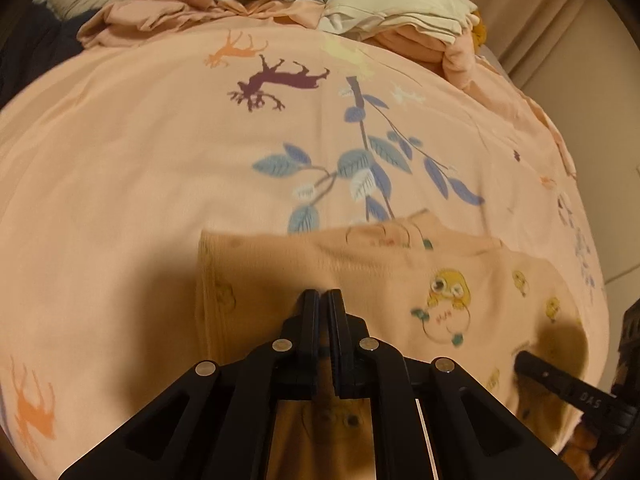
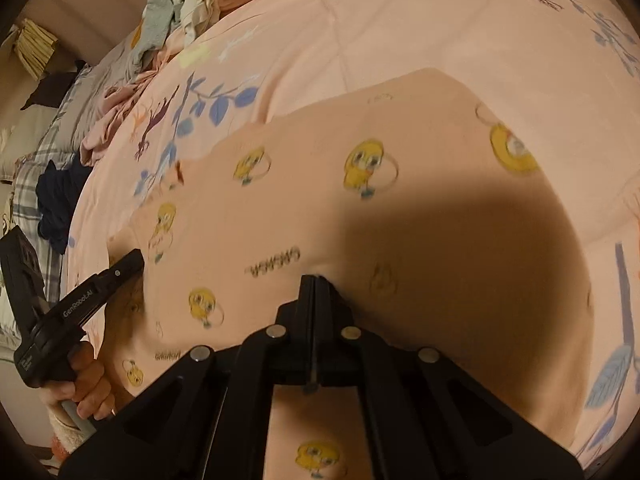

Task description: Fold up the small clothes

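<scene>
- Left claw (image 1: 323,294): fingers together, clamped on the peach cotton garment printed with yellow chicks (image 1: 400,276).
- Right claw (image 2: 315,280): likewise pinching that garment's fabric.
- Garment lies on the pink deer-and-leaf bedspread (image 1: 160,152).

In the right wrist view, white lettering reading "GenRobot.AI" runs along the black plastic body of the left gripper (image 2: 130,266). The peach cotton garment with yellow cartoon chicks (image 2: 360,208) carries a dark printed word, upside down and blurred, possibly "GAGAGA". In the left wrist view, the black plastic right gripper (image 1: 524,360) shows pale letters that look like "DAS".
</scene>
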The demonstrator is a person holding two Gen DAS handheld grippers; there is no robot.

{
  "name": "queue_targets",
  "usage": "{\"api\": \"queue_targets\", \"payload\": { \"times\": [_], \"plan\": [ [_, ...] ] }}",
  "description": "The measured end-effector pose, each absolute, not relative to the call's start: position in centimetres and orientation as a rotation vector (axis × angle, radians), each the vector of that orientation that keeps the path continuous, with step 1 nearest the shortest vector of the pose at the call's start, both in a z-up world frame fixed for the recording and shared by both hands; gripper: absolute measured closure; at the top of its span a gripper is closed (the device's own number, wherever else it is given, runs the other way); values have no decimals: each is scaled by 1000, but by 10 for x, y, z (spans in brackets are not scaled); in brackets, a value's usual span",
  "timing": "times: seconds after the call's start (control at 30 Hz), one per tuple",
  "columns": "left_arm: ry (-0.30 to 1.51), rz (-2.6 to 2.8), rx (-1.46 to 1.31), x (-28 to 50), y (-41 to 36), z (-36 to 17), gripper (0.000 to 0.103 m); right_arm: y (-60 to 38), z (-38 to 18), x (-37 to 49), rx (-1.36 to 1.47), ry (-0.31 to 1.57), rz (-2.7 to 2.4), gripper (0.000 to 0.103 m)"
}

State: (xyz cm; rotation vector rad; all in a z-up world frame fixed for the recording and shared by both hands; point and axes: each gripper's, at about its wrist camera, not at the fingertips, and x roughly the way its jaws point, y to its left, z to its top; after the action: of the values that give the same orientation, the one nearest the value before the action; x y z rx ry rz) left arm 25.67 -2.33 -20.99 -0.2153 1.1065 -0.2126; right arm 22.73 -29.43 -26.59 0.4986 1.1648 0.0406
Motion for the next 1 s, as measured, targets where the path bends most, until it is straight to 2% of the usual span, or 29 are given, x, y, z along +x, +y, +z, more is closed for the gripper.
{"api": "queue_targets", "payload": {
  "times": [0.07,0.13,0.23,0.37,0.43,0.47,0.6,0.63,0.7,0.77,0.8,0.87,0.9,1.0],
  "plan": [
    [1103,-218,-226,251,-17,-196,95,-297,-262,229,518,1170,48,102],
    [1036,-255,-230,235,-11,-177,95,-297,-247,221,500,1123,71,94],
    [971,-293,-205,189,-2,-156,95,-297,-223,209,357,1042,-35,94],
    [1030,-293,-209,160,4,-179,95,-317,-239,188,351,1096,-73,103],
    [1100,-201,-216,154,12,-207,96,-327,-255,178,397,1124,-69,103],
    [1071,-216,-282,148,19,-213,96,-331,-259,170,421,1092,-42,103],
    [1084,-210,-443,133,40,-202,96,-330,-255,142,458,1081,-56,103],
    [1074,-203,-445,128,42,-196,96,-327,-249,135,444,1075,-54,99],
    [1026,-194,-401,114,42,-182,96,-322,-240,130,393,1056,-59,97],
    [1010,-172,-314,106,33,-179,96,-316,-238,124,317,1041,-97,84],
    [1015,-149,-256,105,26,-183,96,-314,-243,126,287,1056,-121,81],
    [1057,-117,-170,109,16,-202,96,-310,-262,130,232,1099,-138,80],
    [1074,-112,-179,110,16,-212,96,-307,-264,127,202,1058,-147,80],
    [1010,-103,-226,102,21,-214,96,-299,-264,122,147,1027,-188,80]
  ]
}}
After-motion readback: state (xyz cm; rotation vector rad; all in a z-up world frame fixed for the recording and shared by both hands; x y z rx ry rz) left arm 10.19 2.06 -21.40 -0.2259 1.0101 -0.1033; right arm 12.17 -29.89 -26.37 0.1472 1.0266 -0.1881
